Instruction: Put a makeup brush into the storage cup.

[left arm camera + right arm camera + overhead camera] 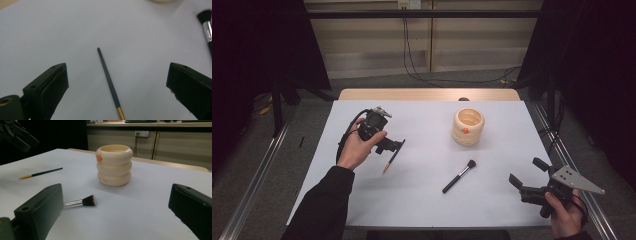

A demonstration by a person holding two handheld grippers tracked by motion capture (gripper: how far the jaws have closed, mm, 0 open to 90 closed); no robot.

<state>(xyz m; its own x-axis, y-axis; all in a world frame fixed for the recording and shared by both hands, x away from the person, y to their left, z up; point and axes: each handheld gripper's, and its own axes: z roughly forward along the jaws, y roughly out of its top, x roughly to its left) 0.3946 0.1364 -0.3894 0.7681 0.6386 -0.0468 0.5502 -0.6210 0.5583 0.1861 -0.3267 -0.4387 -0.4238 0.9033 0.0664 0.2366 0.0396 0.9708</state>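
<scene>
At left of centre, the left tool (396,146) hangs wide open over a thin brush (109,80), not touching. Lower right, the right tool (527,172) gapes empty.

From my left tongs' camera, the thin brush (109,81) runs off the bottom edge at its gold ferrule; bristles unseen. The makeup brush (206,25) is clipped by the right edge and blurred. In the right tongs' view, that brush's handle is hidden behind the left jaw. Small lettering on the cream holder (114,165) is illegible.
</scene>
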